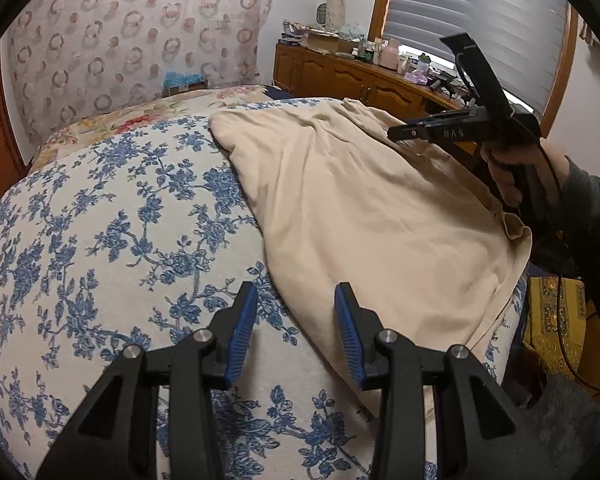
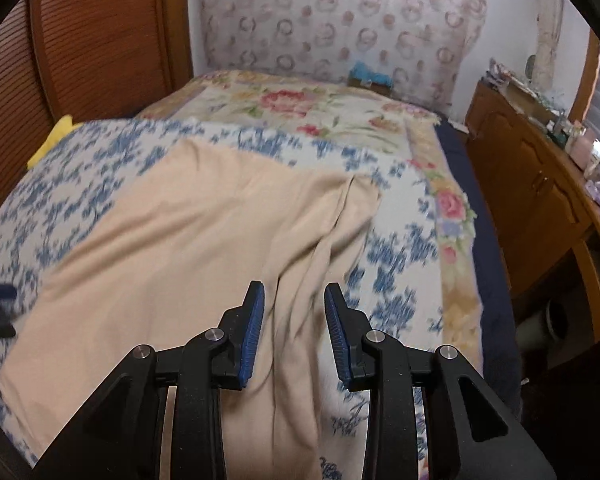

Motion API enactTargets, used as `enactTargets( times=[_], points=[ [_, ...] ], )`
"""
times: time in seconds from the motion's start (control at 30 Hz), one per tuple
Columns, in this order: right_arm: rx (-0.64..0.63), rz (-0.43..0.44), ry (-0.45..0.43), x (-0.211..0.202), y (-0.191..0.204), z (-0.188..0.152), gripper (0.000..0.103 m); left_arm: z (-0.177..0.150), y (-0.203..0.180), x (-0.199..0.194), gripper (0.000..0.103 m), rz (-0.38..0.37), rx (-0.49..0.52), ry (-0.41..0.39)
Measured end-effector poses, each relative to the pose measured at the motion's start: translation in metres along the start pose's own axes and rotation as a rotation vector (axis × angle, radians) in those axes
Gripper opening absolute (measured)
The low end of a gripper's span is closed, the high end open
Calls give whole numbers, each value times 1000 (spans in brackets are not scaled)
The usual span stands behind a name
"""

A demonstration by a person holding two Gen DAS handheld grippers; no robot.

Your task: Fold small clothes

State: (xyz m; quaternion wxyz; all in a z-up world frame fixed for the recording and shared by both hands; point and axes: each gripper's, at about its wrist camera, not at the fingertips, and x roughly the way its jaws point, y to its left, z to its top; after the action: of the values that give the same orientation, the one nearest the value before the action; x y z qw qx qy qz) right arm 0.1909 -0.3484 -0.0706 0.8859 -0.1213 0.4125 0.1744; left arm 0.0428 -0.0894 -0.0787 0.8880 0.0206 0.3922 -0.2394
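Observation:
A beige garment (image 1: 372, 216) lies spread on a bed with a blue-flowered cover (image 1: 100, 240). It also shows in the right wrist view (image 2: 188, 232), mostly flat, with wrinkles and a fold along its right side. My left gripper (image 1: 296, 300) is open and empty, just above the garment's near left edge. My right gripper (image 2: 294, 300) is open and empty, above the wrinkled right part of the garment. From the left wrist view the right gripper (image 1: 404, 134) hovers over the garment's far right side, held by a hand.
A rose-patterned blanket (image 2: 300, 104) lies beyond the blue cover. A wooden cabinet (image 2: 532, 184) with clutter on top stands right of the bed. A wooden louvred door (image 2: 100, 40) is at the left. A yellow item (image 2: 56, 136) lies at the bed's left edge.

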Motion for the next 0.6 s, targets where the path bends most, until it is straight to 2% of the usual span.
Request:
enactTargets(
  times=[0.03, 0.07, 0.13, 0.17, 0.2, 0.3, 0.37, 0.4, 0.43, 0.53, 0.6],
  points=[
    [4, 7, 0, 2, -2, -2, 16, 0, -1, 0, 38, -1, 2, 2],
    [8, 20, -2, 4, -4, -2, 10, 0, -1, 1, 38, -1, 3, 3],
    [17, -2, -19, 2, -9, -5, 3, -1, -3, 2, 38, -1, 7, 6],
    [33, -65, -25, 1, -14, -7, 2, -1, -3, 2, 38, -1, 7, 7],
    [56, -92, -24, -1, -20, -8, 2, -1, -4, 2, 38, -1, 7, 10],
    [109, -157, -22, -4, -36, -13, 2, -3, -4, 3, 38, -2, 4, 16],
    [125, -159, -34, -10, -41, -16, 3, -4, -3, 2, 38, -3, 2, 20],
    [131, -151, -41, -15, -42, -17, 6, -5, -4, 1, 38, -3, 1, 20],
    [128, -161, -43, -19, -41, -19, 17, -5, -4, 0, 38, -4, 1, 20],
    [106, -177, -66, -38, -34, -27, 27, -9, -6, -6, 38, -14, -1, 22],
    [96, -155, -79, -50, -26, -36, 34, -13, -8, -10, 38, -23, 0, 29]
  ],
)
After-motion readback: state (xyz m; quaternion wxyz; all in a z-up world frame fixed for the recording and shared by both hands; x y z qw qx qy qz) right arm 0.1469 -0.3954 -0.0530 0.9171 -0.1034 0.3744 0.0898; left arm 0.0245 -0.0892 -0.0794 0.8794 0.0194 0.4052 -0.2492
